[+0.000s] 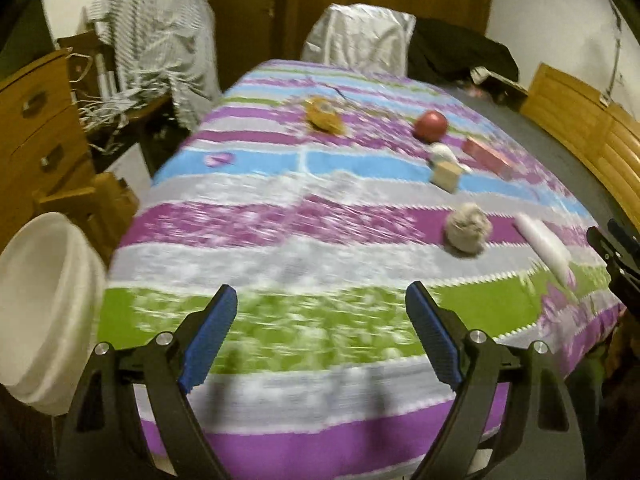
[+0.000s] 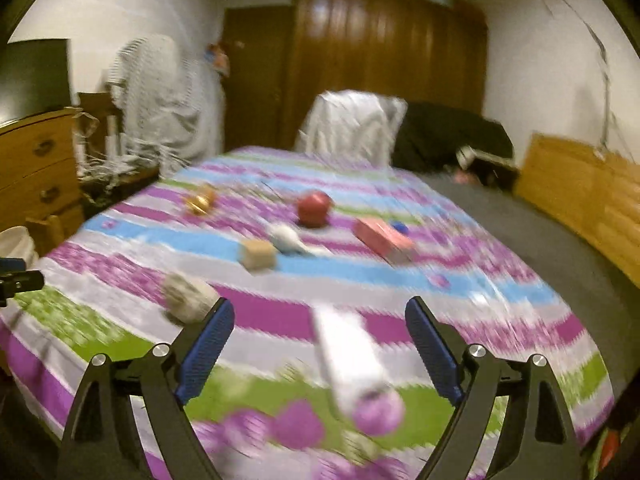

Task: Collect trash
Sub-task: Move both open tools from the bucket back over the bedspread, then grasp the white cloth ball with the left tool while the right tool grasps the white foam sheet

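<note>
Striped bedspread (image 1: 280, 216) under both my grippers. Left gripper (image 1: 320, 332) wide, empty, over near edge; white bin (image 1: 44, 304) beside left edge. Right gripper (image 2: 320, 344) wide, white tube (image 2: 348, 360) between fingers, untouched. Paper wad (image 1: 468, 230) near tube.

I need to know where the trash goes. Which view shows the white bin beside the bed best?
The left wrist view: the white bin fills its left edge, its open mouth and rim in plain sight beside the striped bedspread. The right wrist view catches only a small blurred sliver of its rim at the far left.
</note>
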A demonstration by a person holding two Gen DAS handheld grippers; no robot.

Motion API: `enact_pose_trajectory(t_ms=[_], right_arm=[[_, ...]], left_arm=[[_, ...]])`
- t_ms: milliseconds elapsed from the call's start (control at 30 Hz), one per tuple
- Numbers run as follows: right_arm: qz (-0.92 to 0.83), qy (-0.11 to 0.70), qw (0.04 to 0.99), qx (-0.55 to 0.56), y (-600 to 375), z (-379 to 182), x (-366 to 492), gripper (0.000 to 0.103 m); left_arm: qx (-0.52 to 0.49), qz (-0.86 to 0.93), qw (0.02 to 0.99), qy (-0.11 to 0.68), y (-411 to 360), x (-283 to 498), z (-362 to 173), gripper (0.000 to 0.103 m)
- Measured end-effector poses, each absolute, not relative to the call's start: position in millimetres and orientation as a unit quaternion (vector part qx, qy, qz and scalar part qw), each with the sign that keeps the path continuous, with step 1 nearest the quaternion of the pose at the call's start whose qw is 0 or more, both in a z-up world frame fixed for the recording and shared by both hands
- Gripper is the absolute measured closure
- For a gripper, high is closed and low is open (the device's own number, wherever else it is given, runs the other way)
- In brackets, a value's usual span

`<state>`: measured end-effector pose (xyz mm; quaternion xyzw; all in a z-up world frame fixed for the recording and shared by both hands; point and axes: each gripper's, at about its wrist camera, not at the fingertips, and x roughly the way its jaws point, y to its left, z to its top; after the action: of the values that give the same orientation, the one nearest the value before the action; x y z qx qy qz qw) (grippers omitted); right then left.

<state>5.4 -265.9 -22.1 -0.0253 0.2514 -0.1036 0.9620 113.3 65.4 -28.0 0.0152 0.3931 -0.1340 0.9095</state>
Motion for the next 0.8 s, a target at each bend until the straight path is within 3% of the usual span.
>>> enact_pose_trajectory(t_ms=[267,633,700,767,800], right_arm=[[-0.082,0.317,0.944,0.048,-304,-63,14,0.016],[-0.02,0.366,0.929,0.054,-308,-81,76,0.016],[-0.013,0.379,0.924,0.052,-308,-86,83,0.019],[-0.005,0.384,0.922,0.049,-306,-90,85,0.034],[-0.009,0.385,0.922,0.041,-304,-92,85,0.04]], left_arm=[[0.046,-0.182,0.894,0.407,0,118,-40,0.02],[0.072,-0.209,0.902,0.372,-88,156,-37,0.02],[0.073,-0.206,0.901,0.376,-98,166,-43,0.02],[0.074,-0.201,0.893,0.396,-104,177,-55,0.021],[0.07,-0.203,0.889,0.403,-104,181,-59,0.035]])
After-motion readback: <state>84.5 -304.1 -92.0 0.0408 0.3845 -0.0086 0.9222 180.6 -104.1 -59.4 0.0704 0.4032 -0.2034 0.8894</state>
